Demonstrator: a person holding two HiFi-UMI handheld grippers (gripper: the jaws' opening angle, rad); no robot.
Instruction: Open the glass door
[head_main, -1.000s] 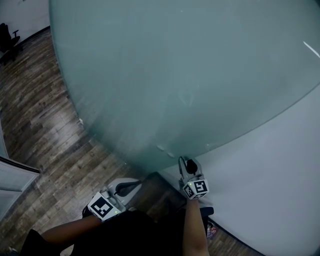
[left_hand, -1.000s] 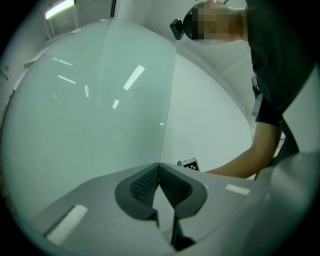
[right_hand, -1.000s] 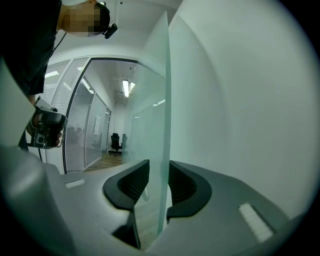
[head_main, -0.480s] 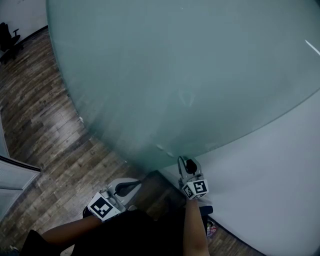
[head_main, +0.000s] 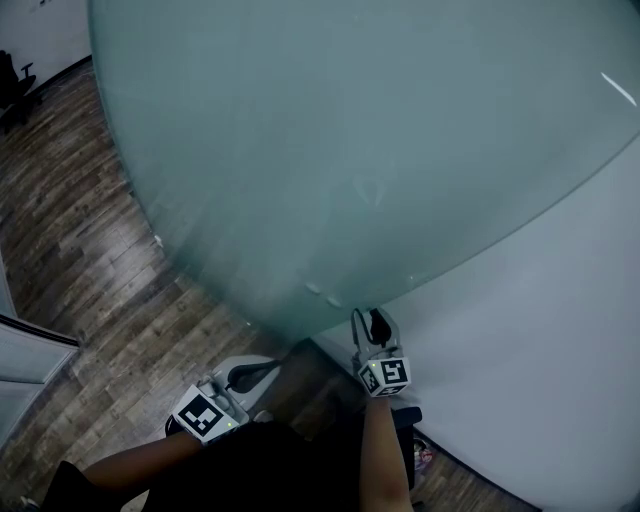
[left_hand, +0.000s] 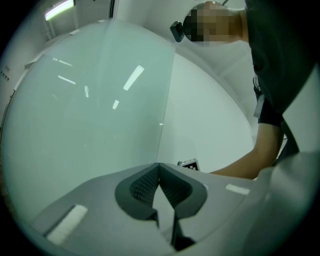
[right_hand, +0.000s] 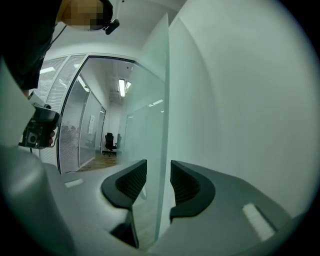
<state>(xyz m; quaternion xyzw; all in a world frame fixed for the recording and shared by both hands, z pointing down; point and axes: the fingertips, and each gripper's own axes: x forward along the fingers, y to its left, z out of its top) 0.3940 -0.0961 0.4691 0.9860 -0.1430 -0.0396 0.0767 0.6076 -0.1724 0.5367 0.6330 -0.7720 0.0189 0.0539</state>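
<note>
Frosted pale-green glass door (head_main: 350, 150) has its free edge between the opening jaws of the right hand-held gripper (right_hand: 158, 181), with a white wall (head_main: 540, 330) just beside. Left hand-held gripper (left_hand: 159, 176) is closed, empty (brown wood-plank floor (head_main: 90, 250) lies open leftward).

Overhead, two close views: glass door (head_main: 340, 150)

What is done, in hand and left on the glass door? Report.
Done: the right gripper straddles the free edge of the glass door. In hand: its jaws are opening, pads not pressing the glass. The left gripper is shut and empty. Left: I cannot tell whether the door stands fully open.
</note>
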